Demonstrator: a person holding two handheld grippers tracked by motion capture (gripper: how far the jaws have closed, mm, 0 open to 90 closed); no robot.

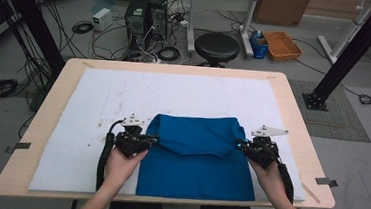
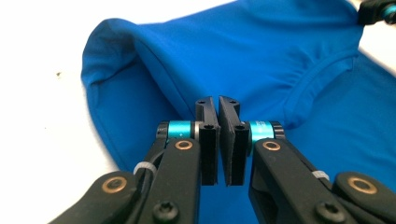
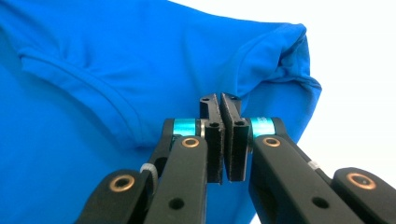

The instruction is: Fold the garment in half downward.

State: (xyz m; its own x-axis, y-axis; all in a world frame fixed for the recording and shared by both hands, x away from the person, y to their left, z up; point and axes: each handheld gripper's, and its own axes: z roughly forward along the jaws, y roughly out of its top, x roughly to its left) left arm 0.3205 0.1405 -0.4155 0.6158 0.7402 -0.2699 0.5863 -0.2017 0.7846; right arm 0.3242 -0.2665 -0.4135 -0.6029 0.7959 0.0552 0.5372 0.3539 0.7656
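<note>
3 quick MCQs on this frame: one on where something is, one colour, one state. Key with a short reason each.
1. Where does the garment lie?
A. on the white sheet near the table's near edge
B. on the stool
C. on the floor

2. What colour is the garment?
A. red
B. blue
C. grey

3. How do the left gripper's jaws stand?
A. wide open
B. closed together
C. clamped round a cable

Key: 1 A, the high view shows it on the sheet between both hands. 2 B, blue in every view. 3 B, the left gripper view shows the pads meeting above the cloth.
</note>
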